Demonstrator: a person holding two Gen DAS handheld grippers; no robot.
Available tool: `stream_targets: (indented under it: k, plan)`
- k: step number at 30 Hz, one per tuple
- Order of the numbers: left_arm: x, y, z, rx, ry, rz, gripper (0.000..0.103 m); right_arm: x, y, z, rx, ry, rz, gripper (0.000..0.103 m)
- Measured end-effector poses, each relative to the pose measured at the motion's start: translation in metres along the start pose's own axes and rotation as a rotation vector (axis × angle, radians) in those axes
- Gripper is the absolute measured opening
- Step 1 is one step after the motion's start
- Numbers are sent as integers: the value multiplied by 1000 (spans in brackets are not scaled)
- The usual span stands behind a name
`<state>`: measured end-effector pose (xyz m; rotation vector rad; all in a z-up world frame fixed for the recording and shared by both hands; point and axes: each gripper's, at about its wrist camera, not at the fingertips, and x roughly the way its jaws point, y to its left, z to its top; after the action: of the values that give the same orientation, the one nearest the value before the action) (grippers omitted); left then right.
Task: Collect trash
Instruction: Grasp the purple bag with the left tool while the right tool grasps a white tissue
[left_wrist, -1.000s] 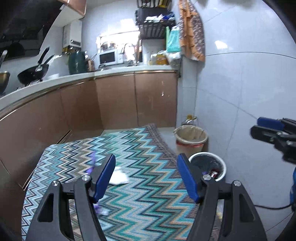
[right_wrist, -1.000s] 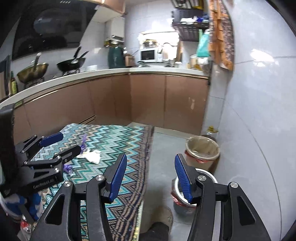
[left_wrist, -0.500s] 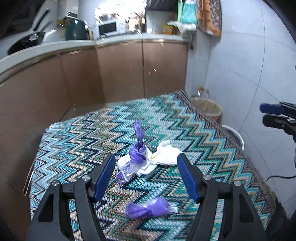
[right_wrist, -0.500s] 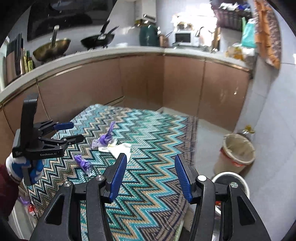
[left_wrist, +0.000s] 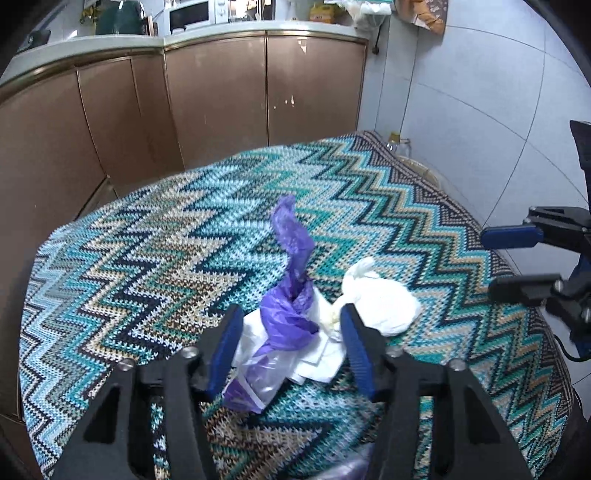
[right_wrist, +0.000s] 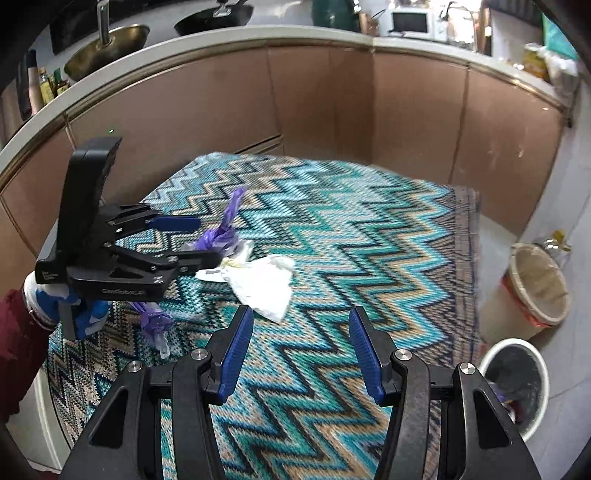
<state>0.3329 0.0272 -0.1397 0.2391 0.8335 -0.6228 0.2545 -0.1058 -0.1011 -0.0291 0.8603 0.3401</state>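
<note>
A twisted purple plastic bag (left_wrist: 291, 295) lies on white paper on the zigzag-patterned tablecloth (left_wrist: 147, 258), with a crumpled white tissue (left_wrist: 380, 302) beside it on the right. My left gripper (left_wrist: 288, 339) is open, its fingers on either side of the purple bag; it also shows in the right wrist view (right_wrist: 192, 240). My right gripper (right_wrist: 301, 350) is open and empty, above the cloth just short of the white tissue (right_wrist: 264, 286). A second small purple bag (right_wrist: 155, 323) lies nearer the table's edge, below the left gripper.
Brown kitchen cabinets (left_wrist: 221, 92) curve behind the table. On the floor at the right stand a lined tan bin (right_wrist: 535, 291) and a white bin with a dark liner (right_wrist: 517, 380). A tiled wall (left_wrist: 480, 92) is on the right.
Both grippers have moved down and forward toward the trash pile. The left gripper's fingers now straddle the purple bag. The right gripper has come closer to the white tissue.
</note>
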Motion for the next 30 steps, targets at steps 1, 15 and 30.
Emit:
stream_targets:
  k: [1,15,30]
  plan:
    - [3,3,-1,-6,6,-1,46,6,3,1,-7,8,14,53]
    - [-4,19,-9,-105,-21,-74,31,85,22,16,-40,123,82,51]
    - [-41,27,-18,-170,-90,-81,31,53,18,9,-50,68,38,8]
